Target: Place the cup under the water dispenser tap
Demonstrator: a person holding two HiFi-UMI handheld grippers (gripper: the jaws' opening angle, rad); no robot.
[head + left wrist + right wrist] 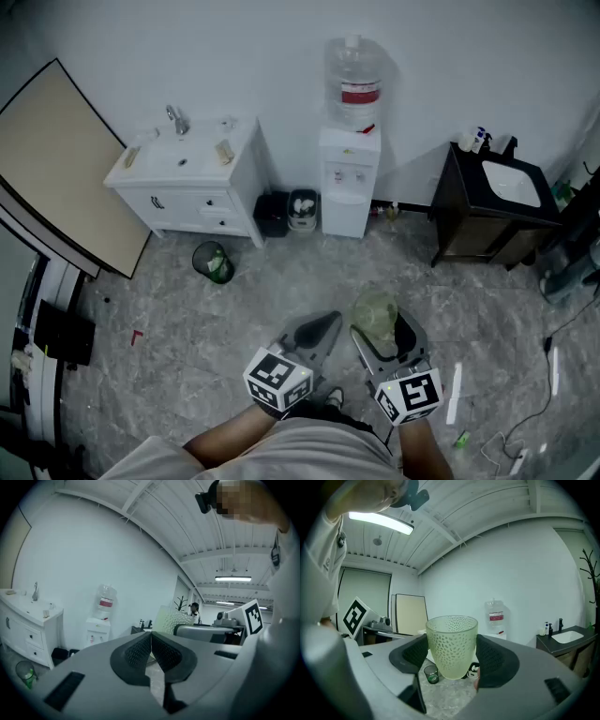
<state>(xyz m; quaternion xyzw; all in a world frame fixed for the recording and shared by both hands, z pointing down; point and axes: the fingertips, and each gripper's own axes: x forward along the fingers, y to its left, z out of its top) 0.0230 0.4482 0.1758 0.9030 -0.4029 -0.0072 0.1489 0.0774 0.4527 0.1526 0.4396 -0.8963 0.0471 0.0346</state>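
My right gripper point(452, 654) is shut on a pale green dimpled cup point(451, 644), which stands upright between the dark pads. In the head view that cup point(376, 317) shows just ahead of the right gripper point(382, 339), low in the middle of the room. The left gripper point(151, 652) is shut with nothing in it, and it shows in the head view beside the right one point(319, 330). The white water dispenser point(349, 178) with its clear bottle point(353, 81) stands against the far wall, well ahead of both grippers. It also shows far off in both gripper views point(100, 629) point(493, 631).
A white vanity with a sink point(187, 173) stands left of the dispenser, with two small bins point(287, 212) between them. A green waste bin point(214, 262) sits on the grey floor. A dark cabinet with a basin point(495, 208) is at the right. A cream board point(58, 169) leans at the left.
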